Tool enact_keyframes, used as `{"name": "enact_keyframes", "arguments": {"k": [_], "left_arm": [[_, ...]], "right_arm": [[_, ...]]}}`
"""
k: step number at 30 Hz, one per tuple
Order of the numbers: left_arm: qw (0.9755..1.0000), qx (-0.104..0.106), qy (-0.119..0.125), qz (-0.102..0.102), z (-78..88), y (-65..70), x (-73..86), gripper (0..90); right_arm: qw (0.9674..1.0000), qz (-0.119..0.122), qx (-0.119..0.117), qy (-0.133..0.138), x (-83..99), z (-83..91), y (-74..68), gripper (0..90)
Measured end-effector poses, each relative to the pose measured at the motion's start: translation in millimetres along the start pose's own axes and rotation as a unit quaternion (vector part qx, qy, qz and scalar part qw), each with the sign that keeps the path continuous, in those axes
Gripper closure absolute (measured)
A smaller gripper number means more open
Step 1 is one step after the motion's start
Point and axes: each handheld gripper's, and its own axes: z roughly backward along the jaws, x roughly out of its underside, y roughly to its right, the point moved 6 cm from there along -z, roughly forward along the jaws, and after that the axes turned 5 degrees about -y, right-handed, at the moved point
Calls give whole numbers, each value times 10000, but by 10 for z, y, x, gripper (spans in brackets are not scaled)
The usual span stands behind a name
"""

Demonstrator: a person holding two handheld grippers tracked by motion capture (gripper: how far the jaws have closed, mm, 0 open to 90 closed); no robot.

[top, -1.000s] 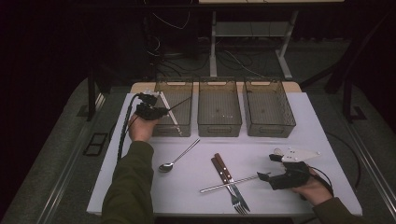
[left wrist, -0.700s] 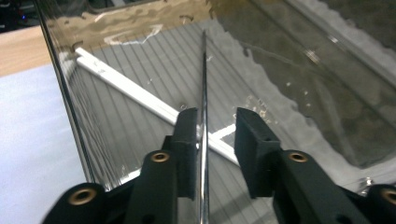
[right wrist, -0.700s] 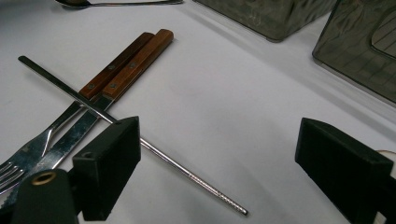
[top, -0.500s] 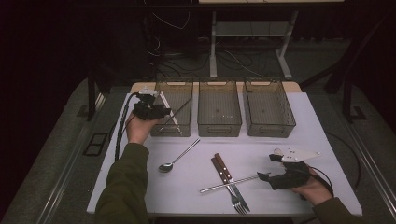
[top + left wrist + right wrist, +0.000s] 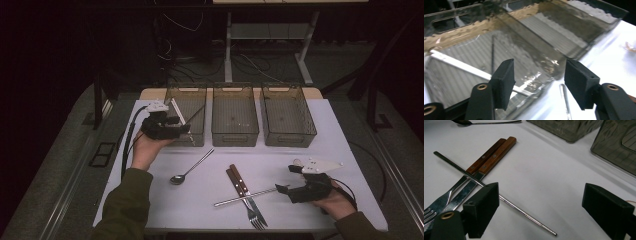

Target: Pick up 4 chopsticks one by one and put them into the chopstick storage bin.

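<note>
At the upper left of the high view, the left gripper [image 5: 181, 129] hangs at the near wall of the left bin [image 5: 198, 134], jaws apart, just opened, with nothing between them. Two chopsticks, one white [image 5: 176, 110] and one dark [image 5: 196, 114], lean inside that bin. Lower right, the right gripper [image 5: 284, 190] rests with jaws wide apart, empty, by a metal chopstick [image 5: 245, 197].

A white-topped table [image 5: 310, 165] carries three smoky transparent bins [image 5: 235, 116] set side by side along its far edge. Toward the near edge lie a spoon [image 5: 190, 167], a wooden-handled fork [image 5: 245, 192] and a wooden-handled knife [image 5: 239, 190] laid alongside each other, and a metal chopstick [image 5: 245, 197] crossing over the fork and knife.
</note>
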Motion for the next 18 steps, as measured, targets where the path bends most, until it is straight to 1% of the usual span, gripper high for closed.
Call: {"name": "enact_keyframes", "arguments": {"k": [2,4,6,7,9,10,12,13,15,18], "left_arm": [[10000,65,34,-64,14,90,18,383],[9998,148,78,-75,27,173,39,375],[9998,165,101,-105,28,235,61,363],[9997,191,100,-122,22,286,82,360],[9996,216,20,-202,11,359,123,345],[9995,241,9,-223,2,396,142,336],[9992,321,1,-245,-12,471,183,327],[9991,340,-17,-268,-24,507,201,319],[9989,303,-45,-364,-43,572,238,315],[9985,365,-59,-406,-75,667,289,306]], "right_arm": [[10000,-8,-1,9,-1,-1,-1,140],[10000,-12,-10,23,-4,-2,-3,140],[10000,-41,-29,25,-4,-4,-8,140],[10000,-53,-33,26,-4,-5,-9,139],[10000,-65,-40,57,-9,-4,-12,132],[9999,-84,-54,83,-13,-4,-12,113],[9997,-202,-118,100,-9,-8,-15,113],[9997,-189,-112,72,-3,-13,-13,113],[9997,-195,-120,52,1,-20,-18,112],[9996,-266,-93,68,-6,-17,-13,112]]}}
